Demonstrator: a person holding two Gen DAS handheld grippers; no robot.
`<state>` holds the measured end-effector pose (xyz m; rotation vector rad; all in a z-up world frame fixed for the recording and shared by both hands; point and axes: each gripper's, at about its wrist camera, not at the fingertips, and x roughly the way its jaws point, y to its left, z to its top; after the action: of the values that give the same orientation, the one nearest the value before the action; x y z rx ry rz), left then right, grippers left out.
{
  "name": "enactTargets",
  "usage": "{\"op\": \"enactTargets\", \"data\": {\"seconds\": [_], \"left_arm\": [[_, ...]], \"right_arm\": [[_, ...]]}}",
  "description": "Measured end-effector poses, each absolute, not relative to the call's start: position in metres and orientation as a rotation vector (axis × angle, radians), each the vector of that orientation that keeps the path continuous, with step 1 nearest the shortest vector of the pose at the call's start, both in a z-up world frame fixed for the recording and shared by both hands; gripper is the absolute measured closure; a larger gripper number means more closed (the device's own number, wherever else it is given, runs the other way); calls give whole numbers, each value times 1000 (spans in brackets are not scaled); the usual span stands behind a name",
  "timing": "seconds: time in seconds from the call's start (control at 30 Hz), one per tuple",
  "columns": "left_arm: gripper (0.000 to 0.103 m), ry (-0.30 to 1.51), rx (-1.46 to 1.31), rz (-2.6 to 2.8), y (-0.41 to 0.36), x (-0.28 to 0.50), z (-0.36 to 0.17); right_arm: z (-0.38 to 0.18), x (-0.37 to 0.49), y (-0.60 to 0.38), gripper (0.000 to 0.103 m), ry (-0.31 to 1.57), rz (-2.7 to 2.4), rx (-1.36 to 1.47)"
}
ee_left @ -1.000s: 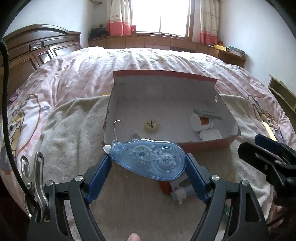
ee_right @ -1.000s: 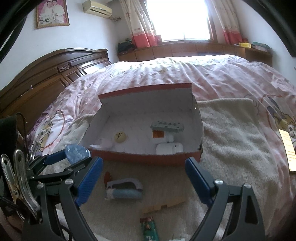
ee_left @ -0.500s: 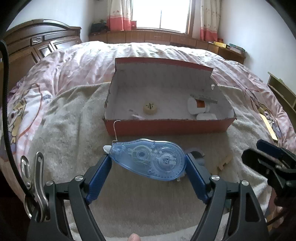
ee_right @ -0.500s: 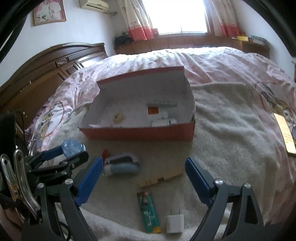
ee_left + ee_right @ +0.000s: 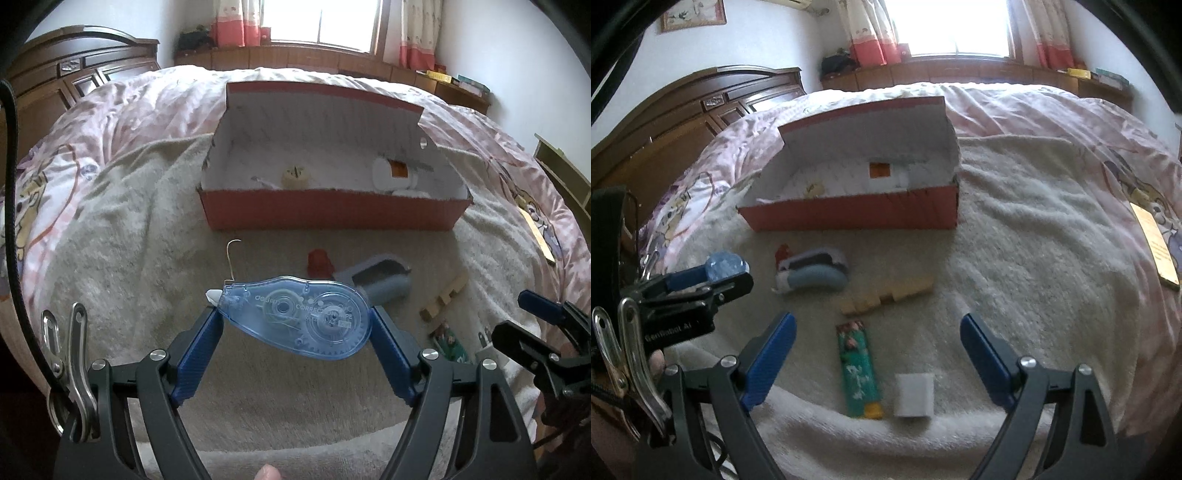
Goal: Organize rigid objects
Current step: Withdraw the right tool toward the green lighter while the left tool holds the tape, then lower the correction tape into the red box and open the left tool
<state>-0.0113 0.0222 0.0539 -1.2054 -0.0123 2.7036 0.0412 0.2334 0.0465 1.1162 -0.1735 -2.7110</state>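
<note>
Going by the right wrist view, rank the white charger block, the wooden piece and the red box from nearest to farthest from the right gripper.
From the right gripper:
1. White charger block, between the fingers, slightly right.
2. Wooden piece, ahead on the blanket.
3. Red box, farthest, beyond it.

- Correction tape dispenser (image 5: 295,317): translucent blue, white tip.
- Cardboard box (image 5: 332,214): red outside, white inside.
- Towel (image 5: 1015,258): cream.
- Bedspread (image 5: 147,96): pink, cartoon print.
- Charger plug (image 5: 913,395): white.
- Lighter (image 5: 859,369): green, floral pattern, yellow end.

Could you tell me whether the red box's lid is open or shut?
Open: the red box has its lid standing up behind it, leaving the white inside exposed.
</note>
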Motion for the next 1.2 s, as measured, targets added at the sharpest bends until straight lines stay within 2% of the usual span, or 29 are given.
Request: {"op": "enactTargets", "data": {"seconds": [0.43,0.87,1.2], "left_arm": [[22,19,-1163,2695,27,-23,57],[22,31,-1076,2737,39,-99,87],[21,43,-1114,2748,46,-133,73]], "right_arm": [[27,42,235,10,-145,-2679,1170],[10,36,233,10,-155,-2647,1206],[4,33,234,10,-165,-2639,1214]]}}
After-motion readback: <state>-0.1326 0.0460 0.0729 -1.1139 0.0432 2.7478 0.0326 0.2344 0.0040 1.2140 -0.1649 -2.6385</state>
